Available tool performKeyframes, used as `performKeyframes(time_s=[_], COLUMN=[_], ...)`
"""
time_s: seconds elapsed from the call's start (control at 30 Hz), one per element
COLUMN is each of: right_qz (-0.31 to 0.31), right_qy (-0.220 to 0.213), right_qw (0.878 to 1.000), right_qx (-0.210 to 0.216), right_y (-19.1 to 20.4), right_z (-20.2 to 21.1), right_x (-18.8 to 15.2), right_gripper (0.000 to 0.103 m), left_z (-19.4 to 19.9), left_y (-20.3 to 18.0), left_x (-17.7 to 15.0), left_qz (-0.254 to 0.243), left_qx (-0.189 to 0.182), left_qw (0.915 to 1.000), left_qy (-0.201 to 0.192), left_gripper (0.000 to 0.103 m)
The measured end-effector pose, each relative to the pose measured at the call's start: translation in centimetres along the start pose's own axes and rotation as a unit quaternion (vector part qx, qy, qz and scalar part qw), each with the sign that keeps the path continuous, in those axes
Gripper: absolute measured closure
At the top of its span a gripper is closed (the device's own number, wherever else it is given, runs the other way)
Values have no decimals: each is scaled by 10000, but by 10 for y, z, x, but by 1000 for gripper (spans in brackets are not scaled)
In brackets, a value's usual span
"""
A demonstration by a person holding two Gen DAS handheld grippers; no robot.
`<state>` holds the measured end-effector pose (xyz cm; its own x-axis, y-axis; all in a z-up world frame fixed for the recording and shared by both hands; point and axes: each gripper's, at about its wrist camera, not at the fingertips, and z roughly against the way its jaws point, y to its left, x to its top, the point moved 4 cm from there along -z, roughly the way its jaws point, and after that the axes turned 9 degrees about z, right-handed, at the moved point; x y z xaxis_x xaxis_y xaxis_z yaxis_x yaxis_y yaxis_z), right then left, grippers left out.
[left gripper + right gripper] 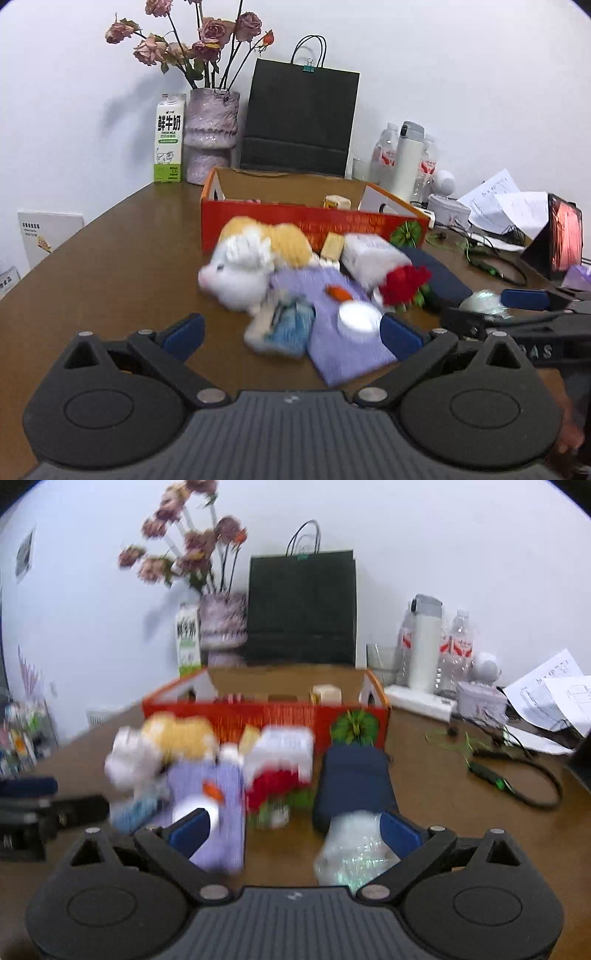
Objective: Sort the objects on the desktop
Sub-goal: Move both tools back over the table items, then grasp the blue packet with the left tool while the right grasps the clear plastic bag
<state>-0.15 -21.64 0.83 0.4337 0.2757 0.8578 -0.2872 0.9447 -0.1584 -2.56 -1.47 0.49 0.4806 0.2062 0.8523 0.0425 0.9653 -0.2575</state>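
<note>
Left gripper (291,334): black linkage arms on round silver pivot pins, blue pads (183,331) on the fingertips, triangular cut-outs in the outer links, round recessed discs on the two lobes, grey ribbed centre plate bearing a small white mark. Right gripper (293,829): same black, grey and blue build; pale lettering on its black side, partly legible, in the left wrist view.
</note>
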Motion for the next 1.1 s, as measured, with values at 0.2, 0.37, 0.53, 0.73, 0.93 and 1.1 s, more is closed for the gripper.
performKeyframes(time_s=[0.2, 0.37, 0.53, 0.73, 0.93, 1.1], right_qz=[98, -112, -287, -502, -586, -483], right_qy=[128, 106, 2, 367, 606, 447], right_qw=[9998, 9997, 9996, 9977, 9950, 9958], right_qx=[79, 197, -8, -271, -530, -633], right_y=[5, 3, -13, -42, -56, -61], right_z=[22, 27, 29, 2, -24, -34], right_x=[-18, -28, -20, -14, -13, -7], right_gripper=[4, 4, 7, 27, 34, 44], left_z=[18, 18, -2, -47, -63, -49], left_y=[-4, -8, -2, 5, 5, 8], left_x=[-22, -28, -12, 5, 6, 6], left_qz=[-12, -139, 13, 84, -65, 70], left_qx=[101, 157, 243, 253, 231, 105], left_qw=[9999, 9998, 9997, 9982, 9967, 9969], left_qy=[-112, -57, 92, 541, 775, 772], left_gripper=[0, 0, 15, 46, 78, 99])
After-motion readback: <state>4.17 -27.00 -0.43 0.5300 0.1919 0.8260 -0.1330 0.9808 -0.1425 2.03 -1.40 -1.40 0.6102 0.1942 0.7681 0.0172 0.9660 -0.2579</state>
